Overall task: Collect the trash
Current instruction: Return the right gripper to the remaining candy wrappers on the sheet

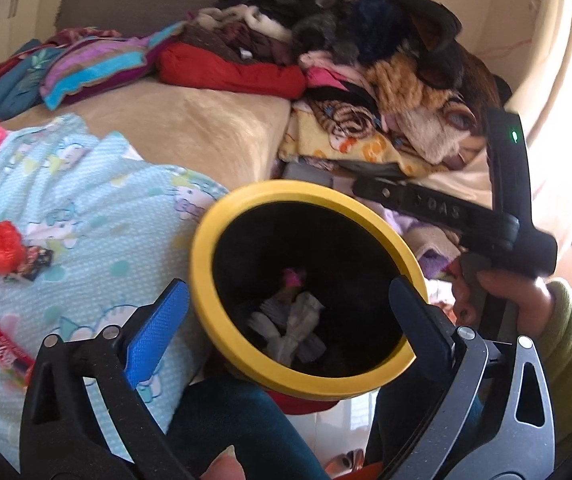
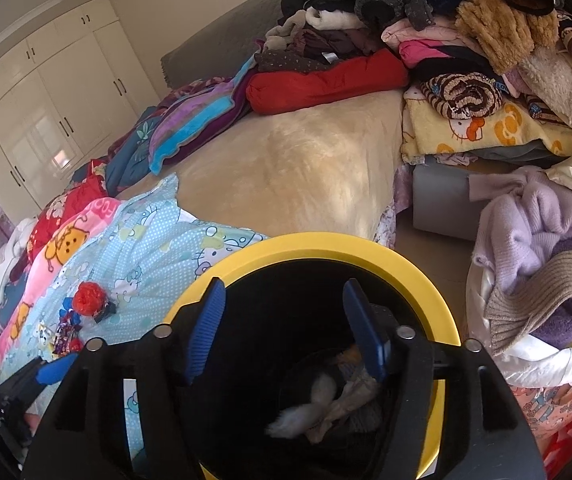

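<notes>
Round bin with a smooth yellow rim (image 1: 206, 236) beside the bed.
Both tongs gape, gripping nothing: the left tongs (image 1: 286, 304) straddle the rim, the right tongs (image 2: 282, 328) hang over the dark opening. Crumpled white tissue (image 1: 290, 328) lies inside. A crinkled red wrapper (image 2: 91, 298) sits on the dotted blue quilt (image 2: 154, 240).

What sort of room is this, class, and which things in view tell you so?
Most likely a bedroom: a bed with a beige cover, piled clothes and a cartoon-print quilt, with built-in wardrobes along the wall. A yellow-rimmed bin stands alongside.
</notes>
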Tool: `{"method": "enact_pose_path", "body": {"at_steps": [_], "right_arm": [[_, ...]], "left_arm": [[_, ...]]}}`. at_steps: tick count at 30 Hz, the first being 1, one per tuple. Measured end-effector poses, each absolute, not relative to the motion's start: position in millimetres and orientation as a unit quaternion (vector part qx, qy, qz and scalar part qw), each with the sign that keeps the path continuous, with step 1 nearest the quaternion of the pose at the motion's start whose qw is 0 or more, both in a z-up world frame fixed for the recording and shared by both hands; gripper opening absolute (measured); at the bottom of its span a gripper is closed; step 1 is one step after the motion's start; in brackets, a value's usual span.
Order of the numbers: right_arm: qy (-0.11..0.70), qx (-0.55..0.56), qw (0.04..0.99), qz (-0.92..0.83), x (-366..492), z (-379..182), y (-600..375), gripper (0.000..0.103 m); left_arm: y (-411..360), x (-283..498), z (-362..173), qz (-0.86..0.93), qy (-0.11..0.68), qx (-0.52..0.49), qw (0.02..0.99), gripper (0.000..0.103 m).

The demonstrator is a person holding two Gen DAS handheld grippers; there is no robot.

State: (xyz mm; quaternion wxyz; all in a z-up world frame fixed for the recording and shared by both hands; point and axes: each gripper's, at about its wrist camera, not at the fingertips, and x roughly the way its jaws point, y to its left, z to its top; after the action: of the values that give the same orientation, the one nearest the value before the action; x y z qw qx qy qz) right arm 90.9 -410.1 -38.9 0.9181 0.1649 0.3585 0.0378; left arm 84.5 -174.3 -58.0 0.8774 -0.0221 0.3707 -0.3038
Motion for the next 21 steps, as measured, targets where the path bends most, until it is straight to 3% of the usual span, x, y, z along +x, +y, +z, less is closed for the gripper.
{"method": "enact_pose_path", "body": {"at_steps": [9,21], "right_arm": [[0.321,0.141,0.935,0.049,82,-20,-389,0.077],[0.281,0.114,0.95,0.077,70,8,-360,0.086]], "left_arm": [[-148,82,-42,-0.268,0.348,-0.041,0.897,0.092],[-115,78,-23,-0.228,0.311,-0.054,0.921,0.092]]}}
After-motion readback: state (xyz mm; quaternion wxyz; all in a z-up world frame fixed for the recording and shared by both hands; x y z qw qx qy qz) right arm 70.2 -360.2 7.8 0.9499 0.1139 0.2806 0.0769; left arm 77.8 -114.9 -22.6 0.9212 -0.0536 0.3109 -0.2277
